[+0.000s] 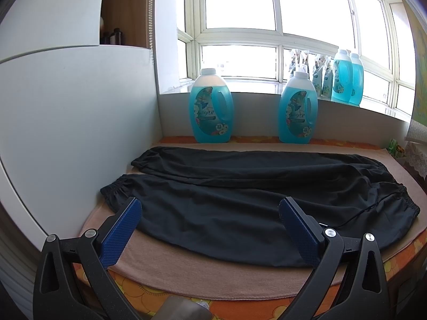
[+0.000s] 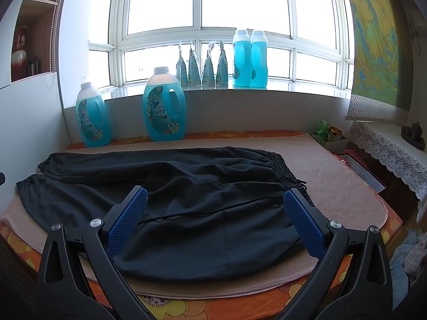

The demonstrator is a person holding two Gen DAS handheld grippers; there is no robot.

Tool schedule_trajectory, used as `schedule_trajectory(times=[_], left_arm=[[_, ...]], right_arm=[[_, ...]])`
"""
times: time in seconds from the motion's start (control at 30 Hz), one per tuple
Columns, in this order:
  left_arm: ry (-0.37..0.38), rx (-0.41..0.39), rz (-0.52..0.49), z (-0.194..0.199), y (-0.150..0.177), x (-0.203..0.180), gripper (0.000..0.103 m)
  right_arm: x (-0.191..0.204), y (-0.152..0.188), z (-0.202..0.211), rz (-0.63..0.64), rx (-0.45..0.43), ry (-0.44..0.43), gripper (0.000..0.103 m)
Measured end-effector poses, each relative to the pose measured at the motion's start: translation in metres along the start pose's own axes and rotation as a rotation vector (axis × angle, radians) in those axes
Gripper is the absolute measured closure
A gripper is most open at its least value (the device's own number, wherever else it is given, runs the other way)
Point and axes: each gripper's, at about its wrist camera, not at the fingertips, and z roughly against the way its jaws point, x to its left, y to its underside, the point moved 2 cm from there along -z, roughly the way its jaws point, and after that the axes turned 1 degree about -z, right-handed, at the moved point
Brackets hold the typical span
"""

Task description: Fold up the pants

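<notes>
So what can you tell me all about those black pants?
The pants are black, thin and soft-looking, a little wrinkled. They lie flat and unfolded on a pink towel, both legs side by side, pointing left. The cuffs are gathered with elastic, and so is the waistband on the right. A thin dark cord trails across the near leg. Both grippers, left and right, are open above the near edge, holding nothing.
</notes>
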Motion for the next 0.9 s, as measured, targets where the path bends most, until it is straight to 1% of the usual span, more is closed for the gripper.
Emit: schedule_trajectory(times=[0.23,0.37,0.57,0.77,0.9], left_arm=[[0.004,0.004,0.0,-0.002,0.001,0.0,0.001],[0.016,0.027,0.029,-0.008,0.003,0.005,0.001],[-0.012,0.022,0.036,-0.013,0.002,0.012,0.001],[0.004,0.043,0.052,-0.028,-0.005,0.02,0.001],[-0.006,0.04,0.031,-0.038,-0.008,0.021,0.001]], right_arm=[[0.001,0.001,0.001,-0.001,-0.001,0.003,0.0],[0.001,0.003,-0.001,-0.001,0.001,0.003,0.0],[0.004,0.005,-0.011,0.023,0.012,0.007,0.0],[0.001,-0.001,-0.02,0.041,0.008,0.016,0.0],[0.001,-0.006,-0.029,0.071,0.004,0.025,0.0]])
